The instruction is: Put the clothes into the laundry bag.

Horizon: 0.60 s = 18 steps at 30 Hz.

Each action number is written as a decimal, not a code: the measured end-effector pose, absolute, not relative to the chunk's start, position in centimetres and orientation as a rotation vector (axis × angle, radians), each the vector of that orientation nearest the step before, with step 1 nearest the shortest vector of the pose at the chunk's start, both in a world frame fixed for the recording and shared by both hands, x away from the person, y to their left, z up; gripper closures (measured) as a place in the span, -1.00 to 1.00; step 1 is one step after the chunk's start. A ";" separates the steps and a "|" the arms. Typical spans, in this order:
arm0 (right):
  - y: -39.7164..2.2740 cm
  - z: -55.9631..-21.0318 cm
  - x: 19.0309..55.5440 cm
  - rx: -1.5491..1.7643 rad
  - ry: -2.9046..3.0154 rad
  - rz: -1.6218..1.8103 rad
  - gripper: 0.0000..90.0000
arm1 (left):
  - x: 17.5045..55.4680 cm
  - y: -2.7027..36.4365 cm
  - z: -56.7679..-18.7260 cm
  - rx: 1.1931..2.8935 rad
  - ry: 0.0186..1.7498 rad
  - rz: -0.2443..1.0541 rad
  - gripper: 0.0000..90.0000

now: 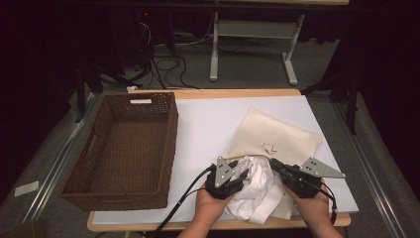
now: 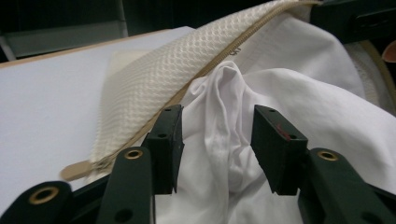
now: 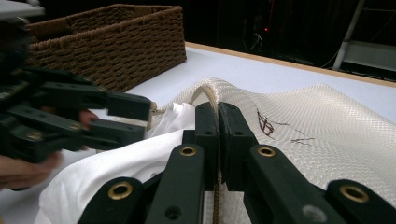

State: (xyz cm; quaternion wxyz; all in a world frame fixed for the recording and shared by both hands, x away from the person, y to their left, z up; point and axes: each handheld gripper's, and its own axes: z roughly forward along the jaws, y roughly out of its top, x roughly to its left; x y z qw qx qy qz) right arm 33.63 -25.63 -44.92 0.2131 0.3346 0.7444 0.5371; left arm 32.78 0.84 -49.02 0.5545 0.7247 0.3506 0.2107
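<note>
In the lower middle of the high view we see the left gripper (image 1: 239, 174) over a white garment (image 1: 258, 184), which lies crumpled at the open mouth of a cream mesh bag (image 1: 277, 135). The bag lies flat on the white table (image 1: 208, 124), in the right half of the frame, with a small dark drawing on it. The garment is partly inside the bag and partly outside, toward the lower edge of the table.

In the left gripper view the jaws stand about half open, and a fold of the white garment (image 2: 224, 107) rises between them; the pads do not press on it. The zipper edge of the bag (image 2: 154, 88) runs across the upper part of this frame.

The right gripper (image 1: 277, 166) is at the lower right of the high view. In the right gripper view its jaws are closed tight on the corded rim of the bag (image 3: 208, 95) and hold it up. A brown wicker basket (image 1: 126, 144) stands at the left of the table, apart from the bag.
</note>
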 end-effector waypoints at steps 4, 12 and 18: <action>-25.6 -44.9 33.6 0.928 2.065 1.486 0.95 | 31.3 1.6 -48.7 1.683 0.802 0.497 -0.02; -25.7 -45.0 33.5 0.940 2.062 1.483 0.95 | 28.7 -0.4 -49.7 1.747 0.690 0.416 -0.55; -25.7 -45.0 33.5 0.933 2.064 1.485 0.95 | 29.8 -1.6 -51.0 1.832 0.739 0.415 0.39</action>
